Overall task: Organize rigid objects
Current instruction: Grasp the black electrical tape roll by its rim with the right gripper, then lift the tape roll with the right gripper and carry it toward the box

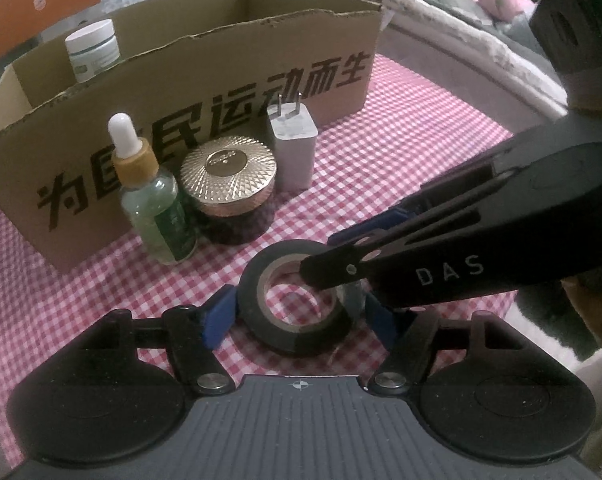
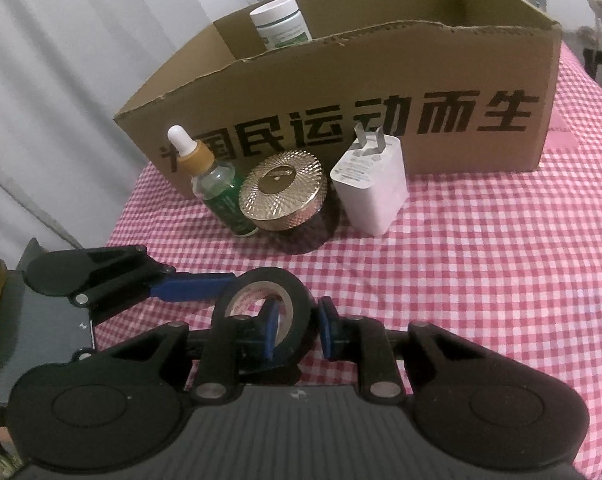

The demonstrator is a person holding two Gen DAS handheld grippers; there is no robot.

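Observation:
A black tape roll (image 1: 297,300) lies flat on the checked cloth. It sits between the blue pads (image 1: 219,316) of my left gripper (image 1: 299,316), which stands open around it; the left pad is at the roll's side and the right pad stands off it. My right gripper (image 2: 299,330) is shut on the tape roll (image 2: 261,304), with one pad inside the hole and one outside the wall. In the left wrist view the right gripper (image 1: 341,276) reaches in from the right. A dropper bottle (image 1: 157,216), a gold-lidded jar (image 1: 231,184) and a white charger (image 1: 293,148) stand in front of the cardboard box (image 1: 221,80).
A white jar (image 2: 283,22) stands inside the box (image 2: 381,92) at its left end. The red-and-white checked cloth (image 2: 481,260) covers the table, whose edge runs close on the left (image 2: 125,216). Bedding (image 1: 441,20) lies beyond the table at the right.

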